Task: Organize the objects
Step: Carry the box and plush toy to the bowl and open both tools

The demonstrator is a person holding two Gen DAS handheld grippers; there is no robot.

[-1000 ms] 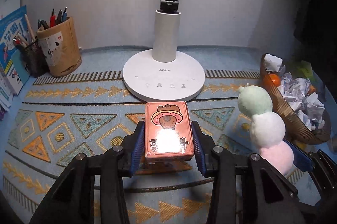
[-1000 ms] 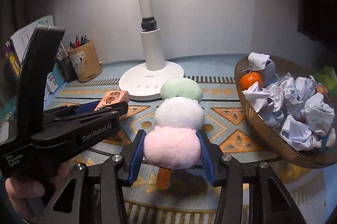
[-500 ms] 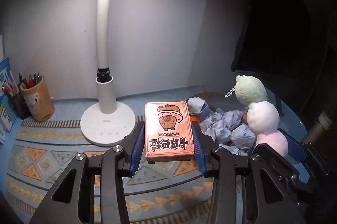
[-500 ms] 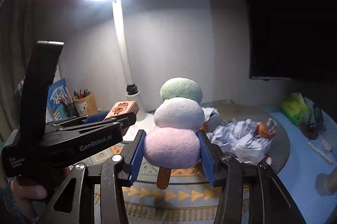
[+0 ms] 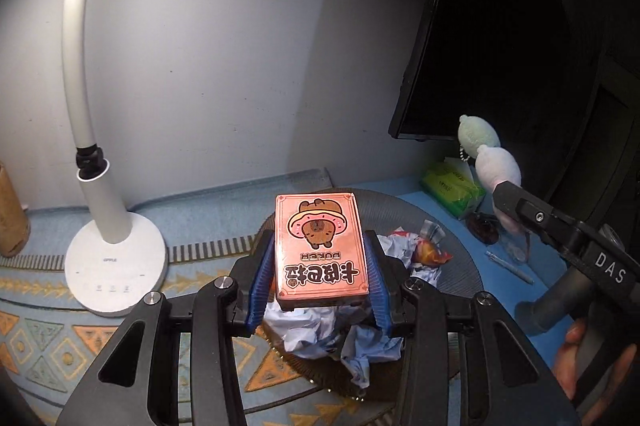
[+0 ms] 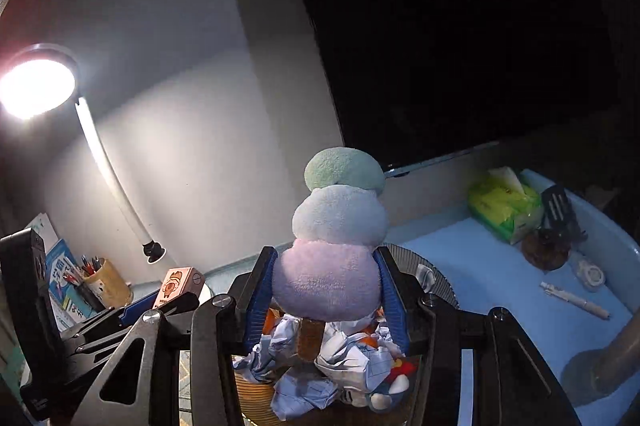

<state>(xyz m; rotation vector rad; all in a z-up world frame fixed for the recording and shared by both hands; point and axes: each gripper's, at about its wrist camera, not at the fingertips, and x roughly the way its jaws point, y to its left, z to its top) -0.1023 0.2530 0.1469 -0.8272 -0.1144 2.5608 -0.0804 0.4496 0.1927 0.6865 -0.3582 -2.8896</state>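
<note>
My left gripper (image 5: pixel 318 276) is shut on a pink card box (image 5: pixel 320 250) with a cartoon animal on its lid, held in the air above the wicker basket (image 5: pixel 452 222) of crumpled paper (image 5: pixel 320 330). My right gripper (image 6: pixel 326 286) is shut on the pink bottom ball of a plush ice-cream toy (image 6: pixel 332 246), green on top, white in the middle, with a brown stick below. It too hangs over the basket's paper (image 6: pixel 348 362). The plush (image 5: pixel 486 154) and right gripper show at the right of the left wrist view. The card box (image 6: pixel 178 284) shows at the left of the right wrist view.
A white desk lamp (image 5: pixel 108 258) stands lit on the patterned mat (image 5: pixel 36 338) at the left. A pen holder (image 6: pixel 106 280) and books sit far left. On the blue tabletop to the right lie a green tissue pack (image 6: pixel 502 204), a pen (image 6: pixel 576 300) and small items. A dark monitor (image 6: pixel 460 46) stands behind.
Both grippers have risen and swung right, from above the mat by the lamp base to above the basket of paper. Each keeps its hold on its object.
</note>
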